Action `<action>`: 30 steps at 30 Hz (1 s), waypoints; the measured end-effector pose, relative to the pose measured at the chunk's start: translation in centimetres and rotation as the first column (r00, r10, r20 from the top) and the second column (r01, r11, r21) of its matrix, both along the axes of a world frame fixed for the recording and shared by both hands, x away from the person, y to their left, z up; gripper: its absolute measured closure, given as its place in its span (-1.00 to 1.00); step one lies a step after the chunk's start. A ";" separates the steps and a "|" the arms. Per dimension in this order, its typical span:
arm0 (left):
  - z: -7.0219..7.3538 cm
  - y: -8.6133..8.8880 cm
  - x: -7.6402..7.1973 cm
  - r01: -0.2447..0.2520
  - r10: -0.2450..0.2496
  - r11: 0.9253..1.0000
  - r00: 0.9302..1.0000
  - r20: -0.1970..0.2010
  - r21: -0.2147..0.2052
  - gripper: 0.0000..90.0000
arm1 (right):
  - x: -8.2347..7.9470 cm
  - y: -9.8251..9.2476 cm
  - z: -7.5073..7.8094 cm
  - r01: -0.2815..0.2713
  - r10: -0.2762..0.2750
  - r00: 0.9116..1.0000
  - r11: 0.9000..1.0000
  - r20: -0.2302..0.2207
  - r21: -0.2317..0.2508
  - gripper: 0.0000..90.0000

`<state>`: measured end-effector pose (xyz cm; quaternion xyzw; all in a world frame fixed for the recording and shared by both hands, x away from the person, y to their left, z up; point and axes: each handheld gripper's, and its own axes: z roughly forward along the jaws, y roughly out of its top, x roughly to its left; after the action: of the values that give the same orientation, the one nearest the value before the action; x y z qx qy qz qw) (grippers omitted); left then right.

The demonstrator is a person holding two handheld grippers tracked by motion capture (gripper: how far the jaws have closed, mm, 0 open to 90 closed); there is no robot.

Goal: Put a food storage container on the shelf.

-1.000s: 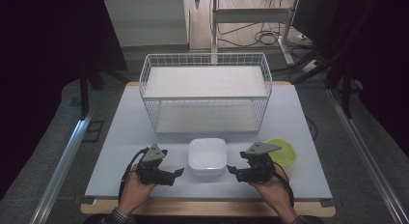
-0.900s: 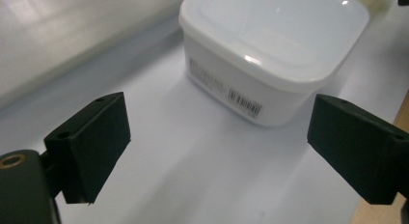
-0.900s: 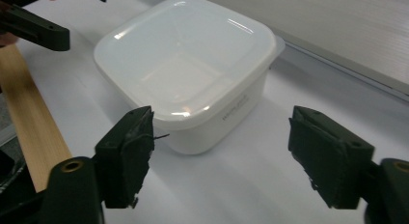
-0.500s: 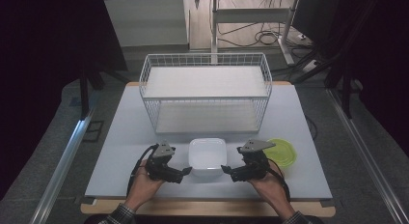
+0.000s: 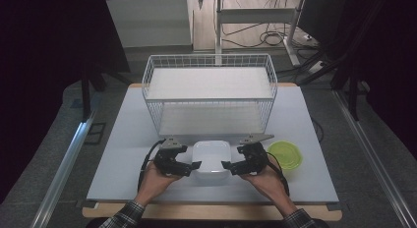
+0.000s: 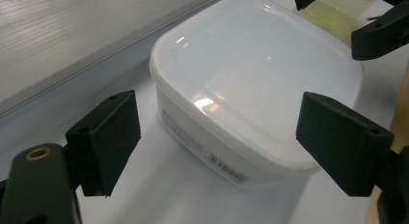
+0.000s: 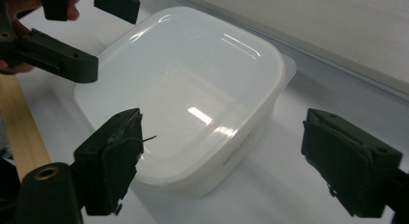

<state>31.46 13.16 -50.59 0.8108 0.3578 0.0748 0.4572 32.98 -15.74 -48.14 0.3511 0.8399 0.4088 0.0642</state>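
Observation:
A white square container (image 5: 211, 158) with its lid on stands at the front middle of the table. My left gripper (image 5: 193, 169) is at its left side and my right gripper (image 5: 227, 168) at its right side, both pointing inward. In the left gripper view the container (image 6: 251, 74) lies just ahead of the open left gripper (image 6: 219, 142), pads apart from it. In the right gripper view the container (image 7: 193, 79) reaches between the jaws of the right gripper (image 7: 231, 161), untouched. Both grippers' jaws have just been closing a little.
A white wire basket (image 5: 209, 90) with a white floor stands behind the container. A green round lid (image 5: 285, 154) lies to the right, beside my right hand. The wooden table edge (image 5: 211, 211) runs along the front.
Both grippers have moved inward from either side and now flank the container closely. The container has not moved.

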 end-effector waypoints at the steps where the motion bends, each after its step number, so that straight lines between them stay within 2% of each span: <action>1: 0.0 -0.1 0.2 0.001 -0.001 1.000 1.000 -0.004 -0.004 -0.65 | 0.2 0.0 -0.1 0.000 0.000 1.000 1.000 -0.011 0.006 -0.63; 2: -0.1 -0.2 0.4 0.000 0.000 1.000 1.000 -0.019 -0.015 -0.66 | 0.7 0.0 -0.3 0.001 0.000 0.999 1.000 -0.033 0.014 -0.60; 3: -0.1 -0.3 0.5 0.003 -0.004 1.000 1.000 -0.027 -0.020 -0.66 | 0.7 0.0 -0.3 0.001 0.000 0.999 1.000 -0.033 0.014 -0.60; 4: -0.3 -0.4 0.7 0.015 -0.017 0.999 0.999 -0.045 -0.033 -0.66 | 1.1 0.2 -0.5 -0.007 0.008 0.998 1.000 -0.058 0.018 -0.59; 6: -0.3 -0.4 0.7 0.022 -0.025 0.999 0.998 -0.056 -0.039 -0.66 | 1.2 0.3 -0.7 -0.011 0.012 0.997 1.000 -0.070 0.018 -0.58; 8: -0.4 -0.6 0.7 0.039 -0.043 0.998 0.996 -0.078 -0.054 -0.66 | 1.7 0.5 -0.9 -0.023 0.028 0.994 0.999 -0.102 0.046 -0.52; 9: -0.4 -0.7 0.6 0.036 -0.040 0.998 0.996 -0.080 -0.052 -0.69 | 1.8 0.7 -1.0 -0.032 0.039 0.992 0.998 -0.122 0.059 -0.44; 12: -0.3 -0.7 0.4 0.027 -0.032 0.999 0.995 -0.095 -0.046 -0.68 | 1.7 0.8 -0.9 -0.022 0.030 0.990 0.998 -0.139 0.056 -0.40; 14: -0.3 -0.7 0.4 0.029 -0.039 0.997 0.988 -0.147 -0.066 -0.61 | 1.6 0.7 -0.8 -0.019 0.028 0.988 0.998 -0.153 0.060 -0.35; 16: -0.4 -0.5 0.3 0.028 -0.042 0.996 0.983 -0.177 -0.079 -0.58 | 1.4 0.4 -0.7 -0.015 0.025 0.986 0.998 -0.166 0.063 -0.25; 18: -0.2 -0.5 0.1 0.014 -0.028 0.997 0.981 -0.192 -0.074 -0.53 | 1.2 0.1 -0.5 -0.007 0.019 0.984 0.998 -0.175 0.069 -0.13; 20: 0.3 -0.3 -0.4 0.006 -0.015 0.999 0.986 -0.164 -0.054 -0.32 | 0.8 -0.2 -0.2 0.011 0.000 0.984 0.998 -0.180 0.062 0.01; 22: 0.7 -0.1 -0.9 -0.010 0.003 0.999 0.988 -0.153 -0.043 -0.14 | 0.6 -0.4 0.0 0.025 -0.013 0.982 0.998 -0.190 0.061 0.13; 27: 1.2 0.7 -1.5 -0.050 0.035 0.995 0.985 -0.168 -0.087 0.35 | -0.4 -1.0 0.6 0.081 -0.060 0.976 0.992 -0.211 0.092 0.47; 30: 1.5 0.7 -2.0 -0.077 0.064 0.993 0.987 -0.149 -0.084 0.46 | -0.8 -1.0 0.9 0.101 -0.080 0.978 0.990 -0.195 0.099 0.56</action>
<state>29.44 13.89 -49.10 0.7796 0.4218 0.0153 0.4627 32.23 -16.78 -47.24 0.4295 0.8019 0.4150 -0.0169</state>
